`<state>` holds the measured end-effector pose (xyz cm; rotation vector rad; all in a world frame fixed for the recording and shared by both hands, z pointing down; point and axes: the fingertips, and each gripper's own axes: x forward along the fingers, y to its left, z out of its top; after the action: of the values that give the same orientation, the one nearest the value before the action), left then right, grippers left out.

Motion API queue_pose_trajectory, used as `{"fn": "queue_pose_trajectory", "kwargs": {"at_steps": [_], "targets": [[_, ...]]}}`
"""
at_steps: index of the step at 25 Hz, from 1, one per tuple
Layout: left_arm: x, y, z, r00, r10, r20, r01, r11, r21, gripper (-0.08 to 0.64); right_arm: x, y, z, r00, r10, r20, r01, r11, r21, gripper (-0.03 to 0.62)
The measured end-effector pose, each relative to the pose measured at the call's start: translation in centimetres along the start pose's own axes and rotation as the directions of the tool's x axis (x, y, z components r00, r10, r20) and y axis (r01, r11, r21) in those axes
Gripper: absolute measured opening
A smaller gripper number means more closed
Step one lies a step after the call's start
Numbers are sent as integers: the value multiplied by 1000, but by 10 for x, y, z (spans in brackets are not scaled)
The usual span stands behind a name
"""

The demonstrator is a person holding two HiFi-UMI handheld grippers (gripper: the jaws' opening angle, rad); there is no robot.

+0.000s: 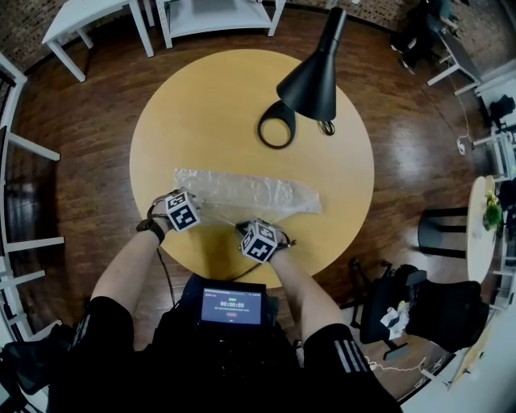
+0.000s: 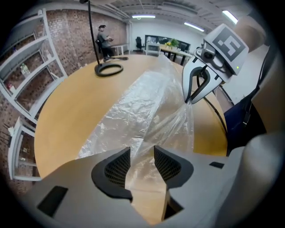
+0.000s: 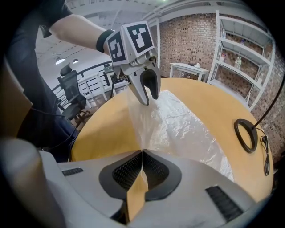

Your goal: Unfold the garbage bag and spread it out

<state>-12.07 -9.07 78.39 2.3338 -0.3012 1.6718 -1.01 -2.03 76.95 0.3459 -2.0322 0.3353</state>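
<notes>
A clear, crinkled garbage bag (image 1: 250, 192) lies as a long strip across the middle of the round yellow table (image 1: 201, 105). My right gripper (image 3: 141, 156) is shut on a pinch of the bag's near edge, and the film (image 3: 178, 124) rises to a peak at its pads. My left gripper (image 2: 141, 161) is open, with loose film (image 2: 133, 116) running between its pads without being pressed. In the head view the left gripper (image 1: 192, 208) and right gripper (image 1: 248, 230) sit close together at the bag's near edge, by the table's front.
A black desk lamp stands at the table's far side, its ring base (image 1: 276, 129) on the top and its shade (image 1: 310, 81) hanging above. White tables (image 1: 89, 20) stand beyond, dark chairs (image 1: 403, 310) to the right. A small screen (image 1: 232, 305) sits at my chest.
</notes>
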Motion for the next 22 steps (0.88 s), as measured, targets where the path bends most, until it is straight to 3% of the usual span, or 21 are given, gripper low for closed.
{"fn": "queue_pose_trajectory", "kwargs": {"at_steps": [6,12,17,22], "targets": [[14,-7,-14,999,-24,-40,25,1000,9,206,-2,1,1,1000,23,17,-23,1000,1,58],[14,-7,-17,999,-26,-37,26,1000,8,206,-43,0,23,989,31,147,-33,999,7,87],[14,-7,-18,999,-17,-34,17,1000,19,206,-84,-27,23,974,-60,217,53,998,38,97],[14,-9,-19,999,-1,-38,3,999,55,206,-110,-83,9,963,-193,188,176,979,101,97]]}}
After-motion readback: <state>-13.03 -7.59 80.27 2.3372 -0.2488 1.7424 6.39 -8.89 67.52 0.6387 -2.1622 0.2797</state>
